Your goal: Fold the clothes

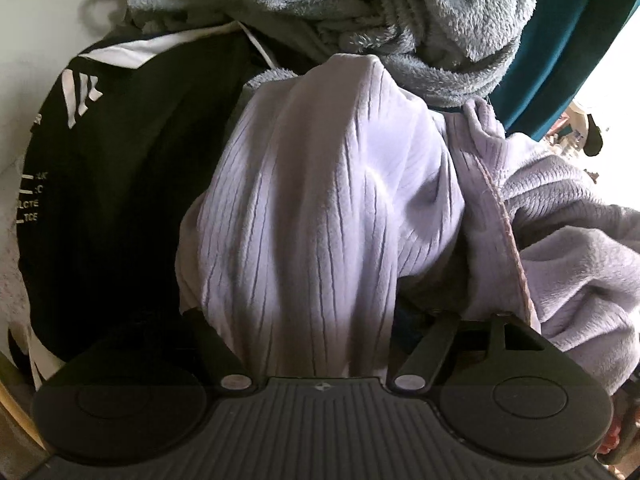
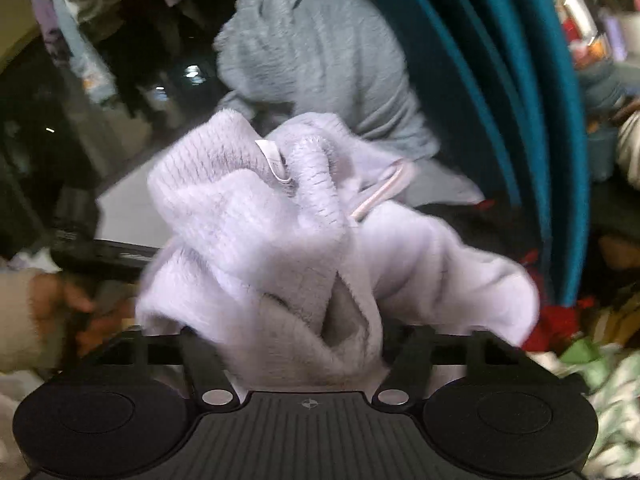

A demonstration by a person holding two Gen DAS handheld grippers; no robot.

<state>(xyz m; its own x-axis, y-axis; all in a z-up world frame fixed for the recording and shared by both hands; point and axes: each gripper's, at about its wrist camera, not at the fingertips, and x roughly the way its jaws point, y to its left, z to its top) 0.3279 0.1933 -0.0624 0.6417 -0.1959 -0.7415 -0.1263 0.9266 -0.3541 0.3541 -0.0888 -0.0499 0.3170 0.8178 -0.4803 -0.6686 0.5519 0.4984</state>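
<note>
While bunched between both tools, lilac fleece garment [image 1: 320,208]: at centre, grey fleece [image 1: 460,20] at 12 o'clock
Left gripper [image 1: 312,320]: clamped on lilac fleece garment
Right gripper [image 2: 308,340]: clamped on lilac fleece garment
Black printed garment [image 1: 120,200]: at 9 o'clock

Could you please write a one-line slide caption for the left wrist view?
Left tool buried in a lavender ribbed fleece garment, with a black printed jersey and grey fleece beside it.

teal curtain [image 2: 520,120] right, hanging | white surface [image 1: 36,20] far left | blurred clutter [image 2: 592,40] behind
</note>
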